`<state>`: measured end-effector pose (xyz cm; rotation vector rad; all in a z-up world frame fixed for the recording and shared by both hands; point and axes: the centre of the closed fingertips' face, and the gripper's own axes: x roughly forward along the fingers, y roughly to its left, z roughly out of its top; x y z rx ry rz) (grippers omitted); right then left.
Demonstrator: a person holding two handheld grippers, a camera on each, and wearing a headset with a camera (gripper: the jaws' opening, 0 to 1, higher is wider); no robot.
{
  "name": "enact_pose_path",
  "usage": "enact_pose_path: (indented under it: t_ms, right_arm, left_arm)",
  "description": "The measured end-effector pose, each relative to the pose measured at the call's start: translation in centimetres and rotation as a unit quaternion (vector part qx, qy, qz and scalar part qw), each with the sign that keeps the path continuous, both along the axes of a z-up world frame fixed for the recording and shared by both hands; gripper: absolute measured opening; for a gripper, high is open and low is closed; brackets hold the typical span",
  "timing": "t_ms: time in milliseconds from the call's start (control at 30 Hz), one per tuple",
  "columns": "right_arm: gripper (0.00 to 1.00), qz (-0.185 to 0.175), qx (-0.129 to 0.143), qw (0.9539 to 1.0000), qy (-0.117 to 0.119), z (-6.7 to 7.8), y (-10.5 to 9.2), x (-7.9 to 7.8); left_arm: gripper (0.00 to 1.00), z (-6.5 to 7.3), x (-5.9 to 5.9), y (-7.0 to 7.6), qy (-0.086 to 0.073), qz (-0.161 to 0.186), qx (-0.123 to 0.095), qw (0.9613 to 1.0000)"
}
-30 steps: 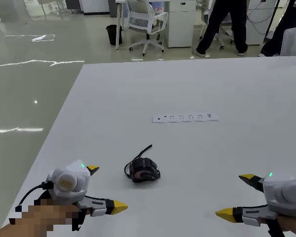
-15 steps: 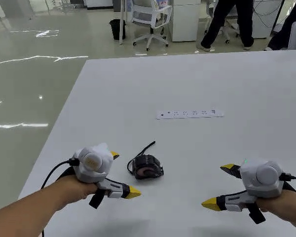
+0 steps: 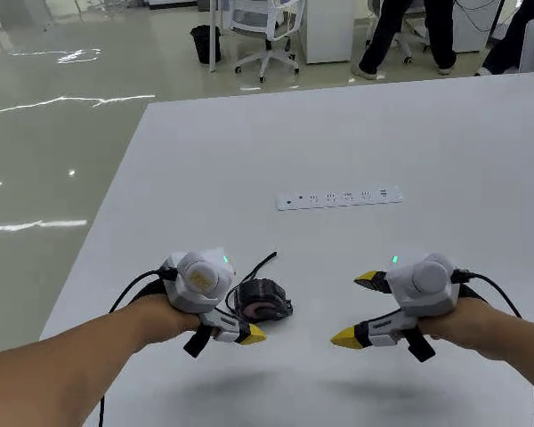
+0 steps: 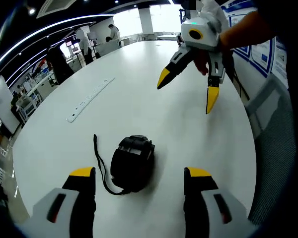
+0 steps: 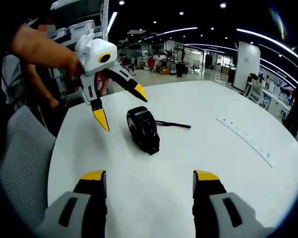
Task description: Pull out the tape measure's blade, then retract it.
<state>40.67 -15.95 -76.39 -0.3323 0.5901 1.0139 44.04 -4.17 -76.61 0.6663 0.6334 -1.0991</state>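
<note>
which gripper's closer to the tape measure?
The left gripper: its open fingers sit right beside the tape measure, while the right gripper hangs well apart.

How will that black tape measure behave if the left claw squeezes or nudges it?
Probably rigid: the tape measure has a hard-looking blocky case. On the smooth white table it may skid rather than roll. Its thin strap looks floppy and might snag.
</note>
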Motion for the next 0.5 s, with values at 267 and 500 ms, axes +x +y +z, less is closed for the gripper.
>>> enact_pose_path:
  t_ms: [267, 500]
  right_arm:
    - [0.67, 0.06, -0.031, 0.9976, 0.012, -1.8, 2.9, 0.2]
    - [0.6, 0.103, -0.048, 0.9934, 0.017, -2.6, 5.1, 0.4]
  left_arm:
    - [0.63, -0.8, 1.6, 0.1, 0.011, -0.022, 0.044, 0.9987]
    - [0.61, -1.8, 1.2, -1.3, 0.04, -0.045, 0.047, 0.9971]
